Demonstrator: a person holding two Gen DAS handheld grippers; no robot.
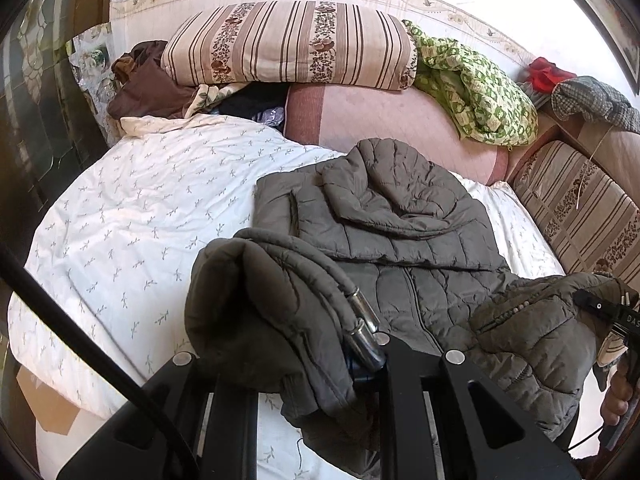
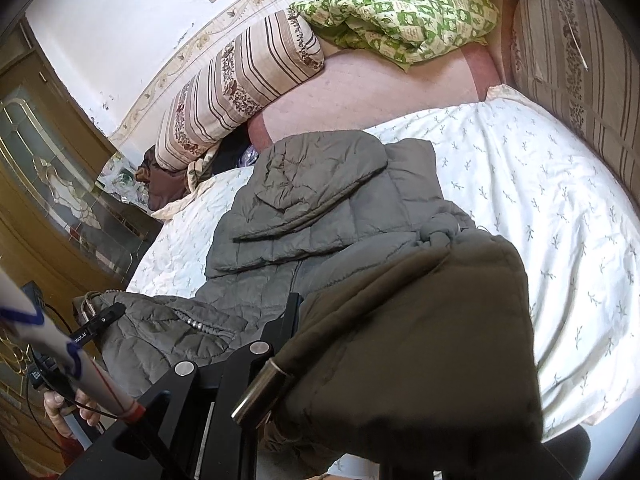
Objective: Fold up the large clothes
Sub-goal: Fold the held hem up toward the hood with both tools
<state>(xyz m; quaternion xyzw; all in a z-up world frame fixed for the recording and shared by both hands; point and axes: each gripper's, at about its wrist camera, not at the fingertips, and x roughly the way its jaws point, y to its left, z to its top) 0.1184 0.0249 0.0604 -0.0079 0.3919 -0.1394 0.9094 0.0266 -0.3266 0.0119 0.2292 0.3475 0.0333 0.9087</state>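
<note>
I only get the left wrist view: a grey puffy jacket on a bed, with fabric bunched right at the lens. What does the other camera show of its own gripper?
Observer: The right gripper is mostly buried under a fold of the jacket, and a metal cord tip pokes out beside it.
Operator: And how does my gripper look from over there?
Observer: The left gripper pinches a corner of the jacket's hem, close to a wooden door.

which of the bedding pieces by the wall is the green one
The crumpled quilt lying on the pink mattress: green-and-cream checks. The bolster beside it is beige with brown stripes.
</note>
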